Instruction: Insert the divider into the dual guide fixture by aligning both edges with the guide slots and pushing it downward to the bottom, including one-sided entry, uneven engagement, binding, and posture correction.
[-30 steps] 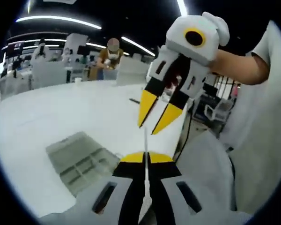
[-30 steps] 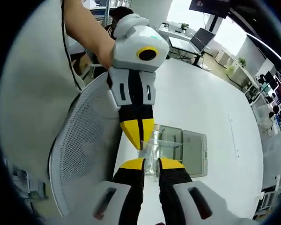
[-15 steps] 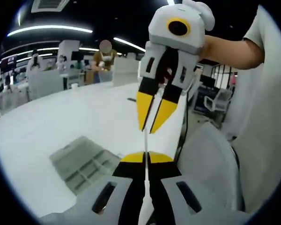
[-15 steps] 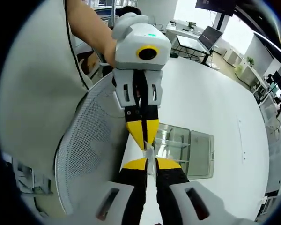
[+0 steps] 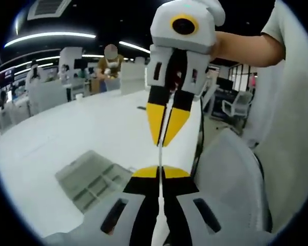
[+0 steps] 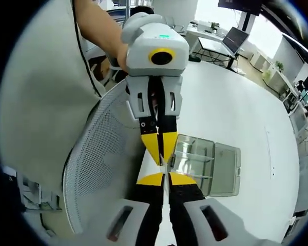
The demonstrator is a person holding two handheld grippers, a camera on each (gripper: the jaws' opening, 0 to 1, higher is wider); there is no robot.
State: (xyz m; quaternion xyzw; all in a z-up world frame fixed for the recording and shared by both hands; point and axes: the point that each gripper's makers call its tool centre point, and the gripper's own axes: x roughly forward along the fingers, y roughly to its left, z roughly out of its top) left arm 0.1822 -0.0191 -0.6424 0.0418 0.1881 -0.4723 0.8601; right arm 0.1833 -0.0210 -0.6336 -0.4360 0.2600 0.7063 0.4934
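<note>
Left gripper [image 5: 159, 171] and right gripper [image 6: 166, 178] tip-to-tip, both clamping divider [image 5: 159, 154] edge-on

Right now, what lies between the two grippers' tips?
In the left gripper view, the thin clear divider spans edge-on from the left gripper to the right gripper. Both are shut on it, above the white table.

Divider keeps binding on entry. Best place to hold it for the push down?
Grip the divider by its two opposite edges, one gripper each, as now: left gripper and right gripper pinch it edge-on. It is a thin clear sheet, so edge grips likely keep it square.
</note>
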